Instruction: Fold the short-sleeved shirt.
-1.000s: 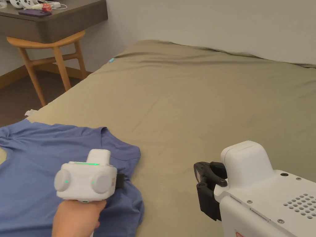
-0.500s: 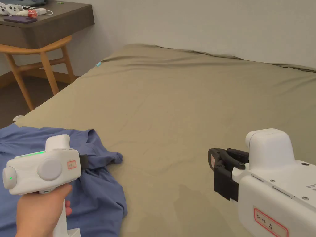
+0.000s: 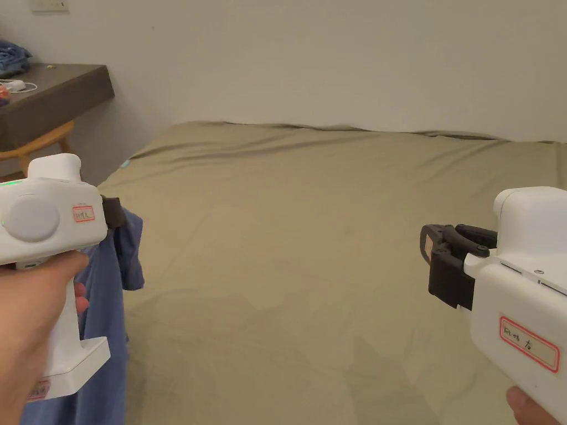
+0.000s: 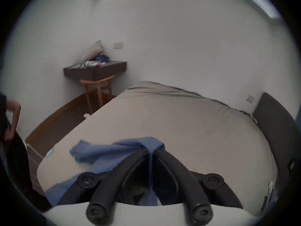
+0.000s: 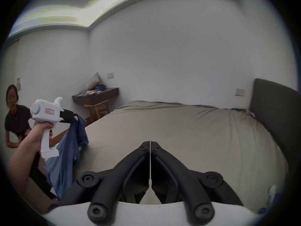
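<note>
Left gripper (image 4: 150,149): closed tight on the blue shirt (image 3: 105,288), which is held up over the bed (image 3: 310,232).
Right gripper (image 5: 150,144): pressed together, nothing held.

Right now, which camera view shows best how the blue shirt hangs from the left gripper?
The right gripper view: the left gripper holds the blue shirt, which drapes down. The head view shows a strip; the left gripper view shows cloth pinched between its jaws.

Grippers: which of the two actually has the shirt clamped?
The left gripper: its jaws are shut on a bunch of the blue shirt, which hangs from it above the bed. The right gripper is shut too, with nothing between its jaws.
</note>
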### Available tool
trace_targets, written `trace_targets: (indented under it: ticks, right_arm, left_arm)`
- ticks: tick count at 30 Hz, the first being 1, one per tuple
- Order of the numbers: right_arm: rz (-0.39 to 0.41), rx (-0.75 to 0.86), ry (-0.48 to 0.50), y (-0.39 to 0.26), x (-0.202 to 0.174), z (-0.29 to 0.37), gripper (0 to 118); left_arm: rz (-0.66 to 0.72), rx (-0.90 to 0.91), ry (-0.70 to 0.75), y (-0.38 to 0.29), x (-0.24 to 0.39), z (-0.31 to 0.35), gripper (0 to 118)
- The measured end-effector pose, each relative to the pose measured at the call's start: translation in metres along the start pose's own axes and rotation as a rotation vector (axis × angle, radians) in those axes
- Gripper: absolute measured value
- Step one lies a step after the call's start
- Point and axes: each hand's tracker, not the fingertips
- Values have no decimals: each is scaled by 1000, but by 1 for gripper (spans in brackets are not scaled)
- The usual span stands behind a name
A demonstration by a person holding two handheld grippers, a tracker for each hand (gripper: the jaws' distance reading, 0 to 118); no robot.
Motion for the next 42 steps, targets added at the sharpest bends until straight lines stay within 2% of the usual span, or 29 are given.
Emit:
trace_targets:
  ticks: [8, 17, 20, 23, 30, 31, 32, 33, 34, 37, 39, 42]
  right_arm:
    - [44, 79, -252, 32, 105, 123, 4]
    - [5, 152, -498, 43, 182, 253, 4]
    - [-7, 170, -571, 39, 197, 284, 4]
    - [-21, 168, -596, 33, 204, 306, 4]
    - [-8, 119, -603, 14, 209, 310, 4]
    - [-8, 109, -592, 12, 210, 308, 4]
    - [-8, 95, -585, 10, 210, 305, 4]
    - [-5, 81, -578, 8, 211, 302, 4]
    - [0, 73, -571, 7, 210, 300, 4]
    - [9, 64, -549, 3, 210, 293, 4]
    - [9, 66, -534, 2, 208, 286, 4]
    - [-7, 80, -487, -2, 203, 277, 4]
  left_arm:
    - [-182, 61, -174, 59, 190, 43, 0]
    - [-364, -8, -424, 29, 407, 63, 0]
    - [-418, -42, -480, -1, 466, 67, 0]
    - [-467, -125, -509, -47, 514, 58, 0]
    - [-594, -454, -470, -229, 584, -15, 0]
    - [-599, -488, -458, -254, 588, -25, 3]
    - [-687, -524, -443, -279, 593, -32, 30]
    - [-747, -627, -469, -299, 596, -43, 104]
    - [-727, -706, -492, -310, 593, -50, 118]
    - [-434, -725, -595, -297, 574, -65, 118]
    - [-373, -672, -653, -264, 558, -47, 118]
    - [-327, -453, -779, -188, 521, -9, 118]
